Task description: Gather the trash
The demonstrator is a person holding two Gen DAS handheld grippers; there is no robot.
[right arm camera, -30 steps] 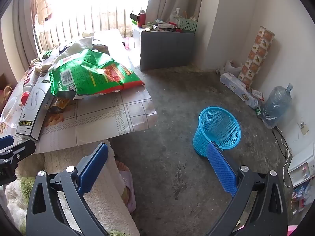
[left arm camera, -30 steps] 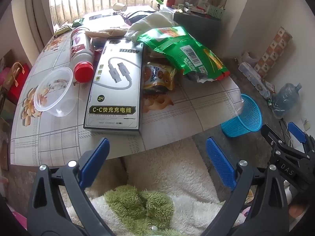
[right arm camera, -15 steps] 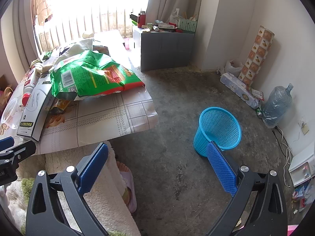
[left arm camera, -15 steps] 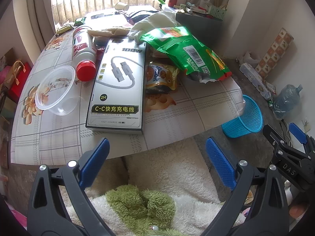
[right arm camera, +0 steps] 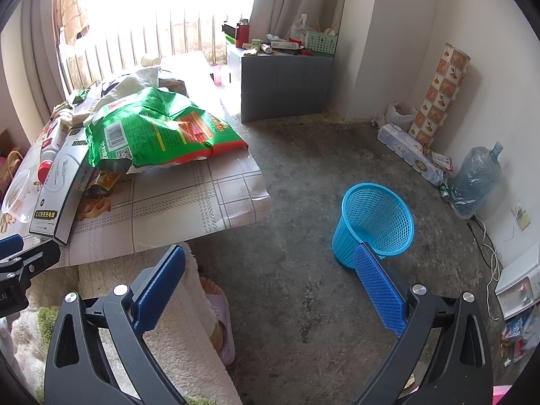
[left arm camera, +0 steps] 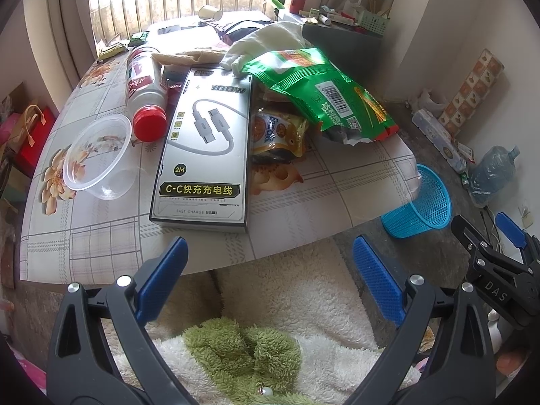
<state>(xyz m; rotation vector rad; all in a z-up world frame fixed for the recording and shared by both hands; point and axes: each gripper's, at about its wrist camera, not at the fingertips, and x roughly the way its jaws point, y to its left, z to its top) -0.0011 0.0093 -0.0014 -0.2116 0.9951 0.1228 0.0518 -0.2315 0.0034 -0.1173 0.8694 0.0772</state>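
Trash covers the low table (left arm camera: 101,236): a silver cable box (left arm camera: 206,148), a big green snack bag (left arm camera: 324,101), a small yellow snack packet (left arm camera: 278,133), a bottle with a red cap (left arm camera: 145,91) lying on its side, and a clear plastic bowl (left arm camera: 98,158). A blue mesh waste basket (right arm camera: 374,222) stands on the floor right of the table. My left gripper (left arm camera: 270,273) hangs open just short of the table's near edge, holding nothing. My right gripper (right arm camera: 270,276) is open over the floor, its right finger in front of the basket.
A person's lap in a fluffy white and green robe (left arm camera: 243,347) lies below the grippers, with a slippered foot (right arm camera: 219,320) on the floor. A grey cabinet (right arm camera: 287,84), a water jug (right arm camera: 476,182) and packages stand along the walls. Bare concrete floor (right arm camera: 303,175) surrounds the basket.
Both views have shifted only slightly; the left gripper has edged a little toward the table. Both grippers stay open and nothing on the table has moved.
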